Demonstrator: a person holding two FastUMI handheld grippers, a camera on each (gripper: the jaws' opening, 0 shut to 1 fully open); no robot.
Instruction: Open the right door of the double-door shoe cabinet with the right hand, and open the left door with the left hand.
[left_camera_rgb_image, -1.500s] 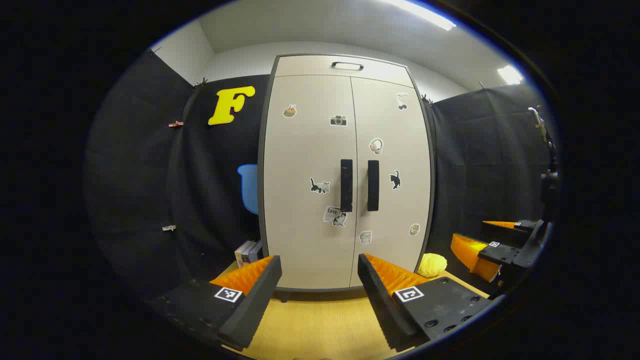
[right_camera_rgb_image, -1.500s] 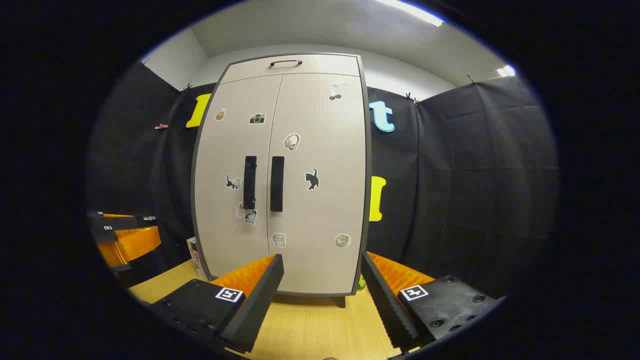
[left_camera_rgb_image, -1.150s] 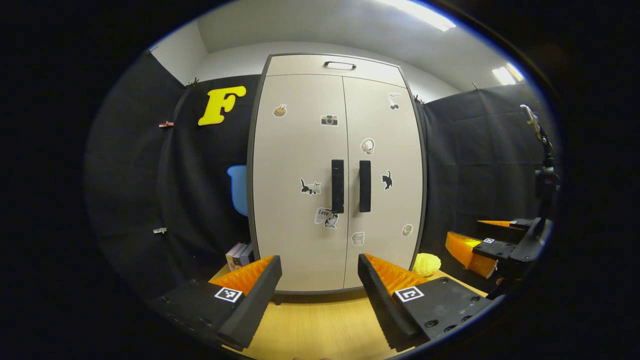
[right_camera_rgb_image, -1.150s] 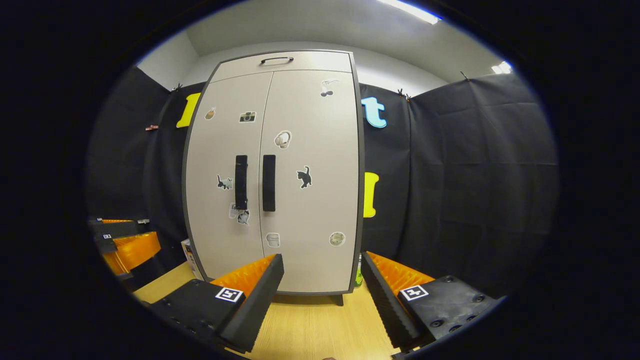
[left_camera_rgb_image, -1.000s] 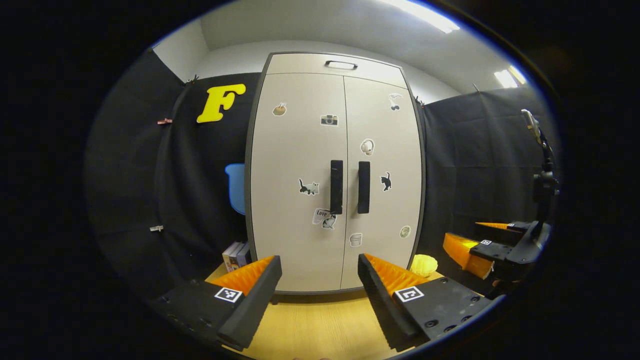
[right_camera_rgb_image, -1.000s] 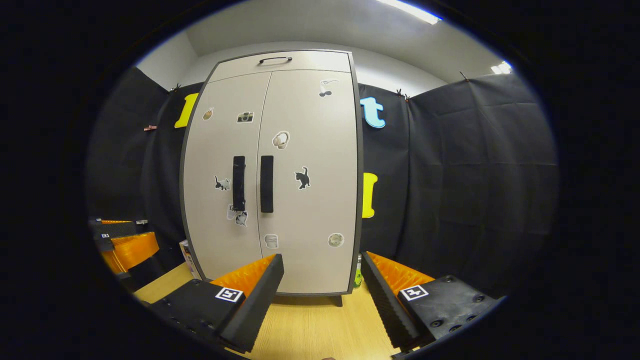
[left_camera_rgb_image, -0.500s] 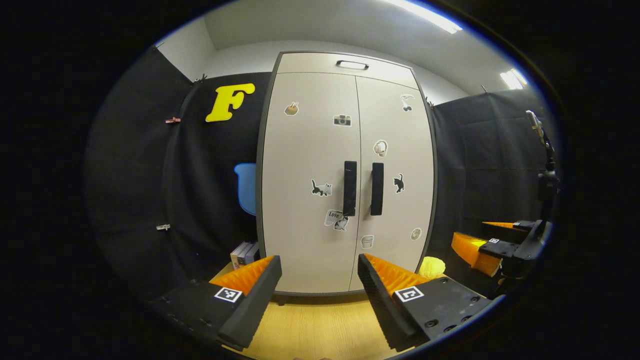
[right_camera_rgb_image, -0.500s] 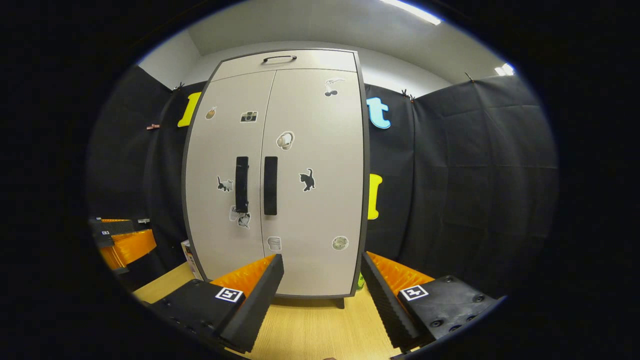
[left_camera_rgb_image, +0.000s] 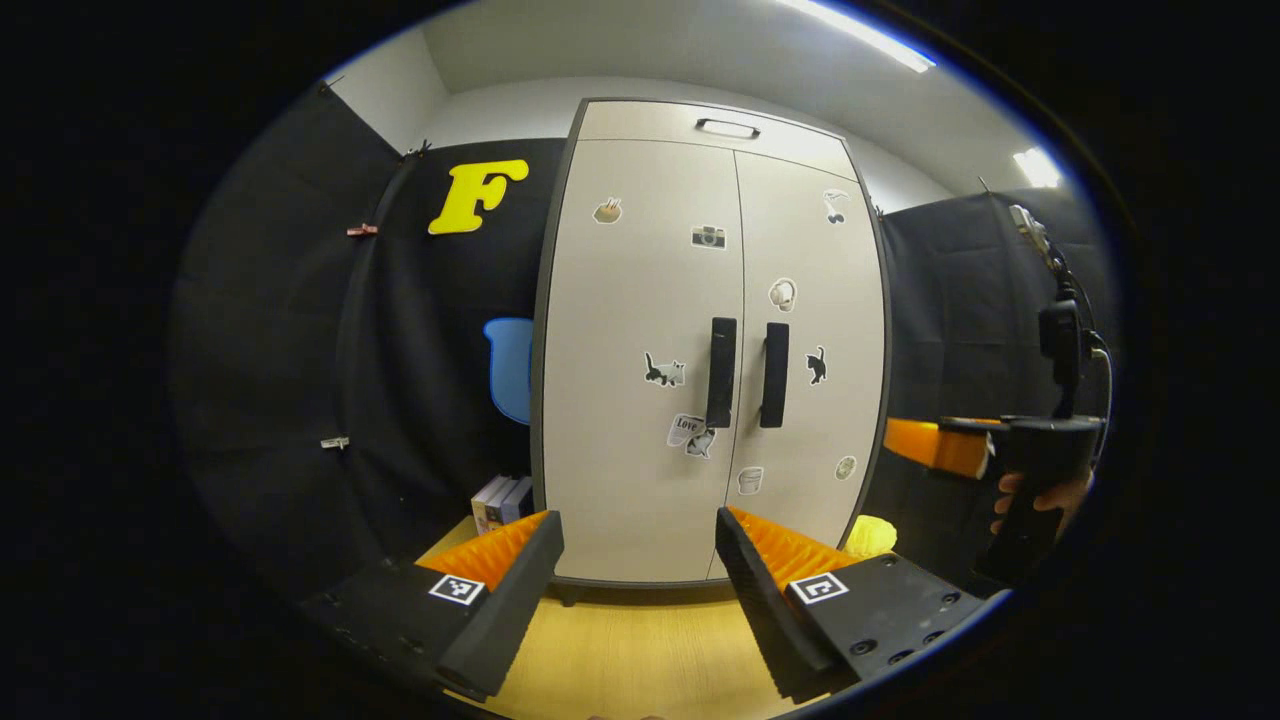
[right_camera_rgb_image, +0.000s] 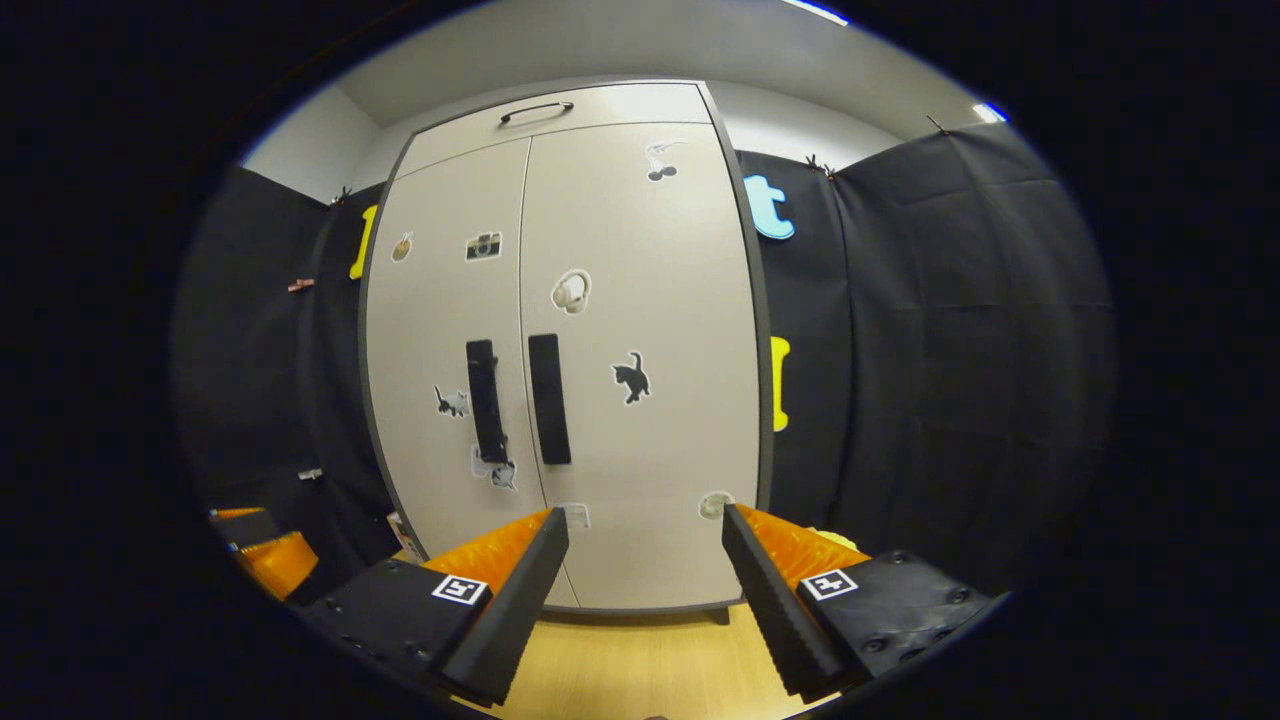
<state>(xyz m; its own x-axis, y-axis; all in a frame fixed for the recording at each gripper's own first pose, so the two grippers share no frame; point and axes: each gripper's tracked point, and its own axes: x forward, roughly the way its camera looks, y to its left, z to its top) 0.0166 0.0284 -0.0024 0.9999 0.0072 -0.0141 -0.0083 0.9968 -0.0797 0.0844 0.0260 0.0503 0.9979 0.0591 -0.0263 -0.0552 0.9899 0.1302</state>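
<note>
A: Ahead of both tongs, shoe cabinet (left_camera_rgb_image: 712, 340) stands on the tabletop (left_camera_rgb_image: 640, 650), both doors shut, left handle (left_camera_rgb_image: 721, 372) and right handle (left_camera_rgb_image: 773, 374) untouched.
B: Tongs state?
A: Left tongs (left_camera_rgb_image: 640, 535) spread, empty. Right tongs (right_camera_rgb_image: 645, 535) spread, empty.
B: Differences between views?
A: Left gripper view adds books (left_camera_rgb_image: 500, 497), a yellow object (left_camera_rgb_image: 870, 535), and a hand (left_camera_rgb_image: 1040, 495) holding the right tongs off right.

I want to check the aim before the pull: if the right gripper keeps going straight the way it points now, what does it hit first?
Most likely the right door of the cabinet, to the right of its black handle. The open right gripper would probably miss the handle; depth is unclear.
</note>
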